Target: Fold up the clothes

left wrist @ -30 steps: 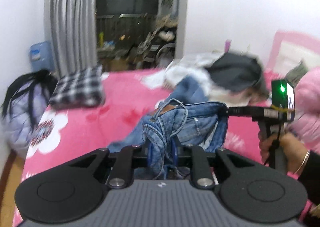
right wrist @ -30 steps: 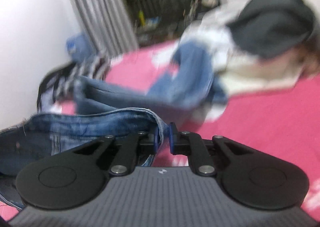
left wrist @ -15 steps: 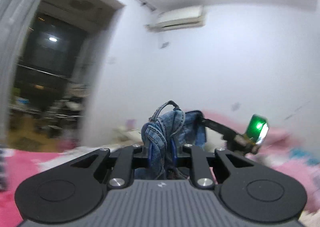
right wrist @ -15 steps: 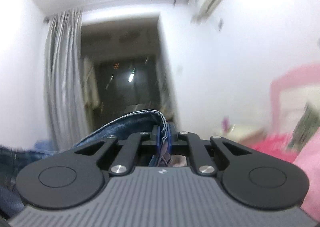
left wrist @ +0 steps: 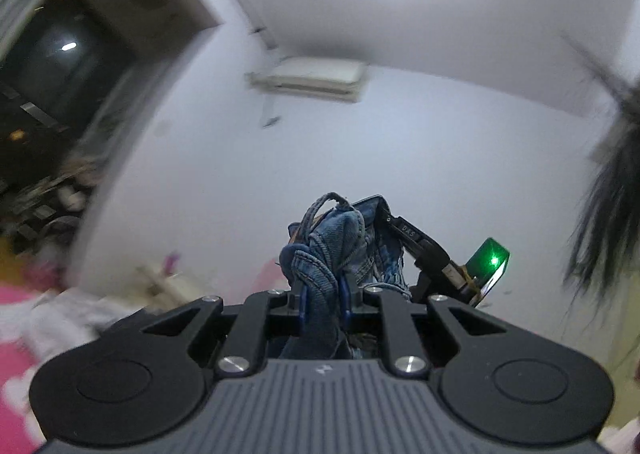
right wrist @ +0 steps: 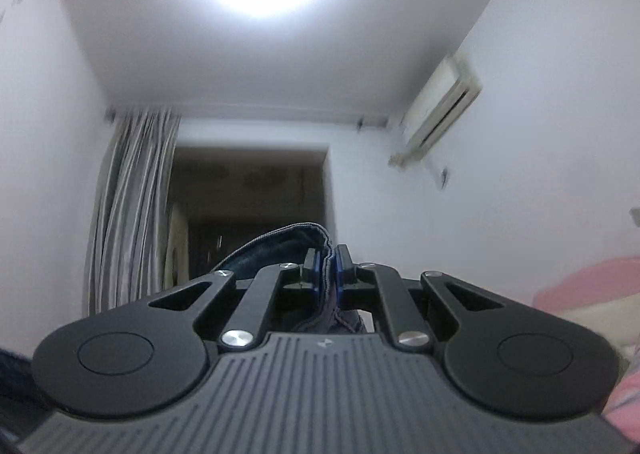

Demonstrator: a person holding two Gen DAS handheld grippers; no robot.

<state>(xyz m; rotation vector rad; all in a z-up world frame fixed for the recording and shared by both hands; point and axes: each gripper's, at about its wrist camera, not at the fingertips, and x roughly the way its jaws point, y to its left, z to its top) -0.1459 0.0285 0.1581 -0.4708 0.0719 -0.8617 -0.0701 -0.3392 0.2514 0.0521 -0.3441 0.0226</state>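
Note:
My left gripper (left wrist: pixel 322 290) is shut on a bunched fold of the blue jeans (left wrist: pixel 332 238), held high and pointing up at the wall. The right gripper shows in the left wrist view (left wrist: pixel 420 242) with its green light, gripping the same waistband just to the right. In the right wrist view my right gripper (right wrist: pixel 326 268) is shut on the jeans' waistband edge (right wrist: pixel 280 244), also tilted up toward the ceiling. The rest of the jeans hangs below, out of view.
The pink bed (left wrist: pixel 16 334) with white clothes (left wrist: pixel 80 318) shows at the lower left. A pink headboard and pillow (right wrist: pixel 580 294) lie at the right. Grey curtain (right wrist: pixel 128 205), dark doorway (right wrist: pixel 248 205), air conditioner (left wrist: pixel 308 77) and dark hair (left wrist: pixel 608 205) are around.
Both grippers have lifted and tilted upward with the jeans. The views went from the bed to the wall and ceiling. Both grips stayed shut.

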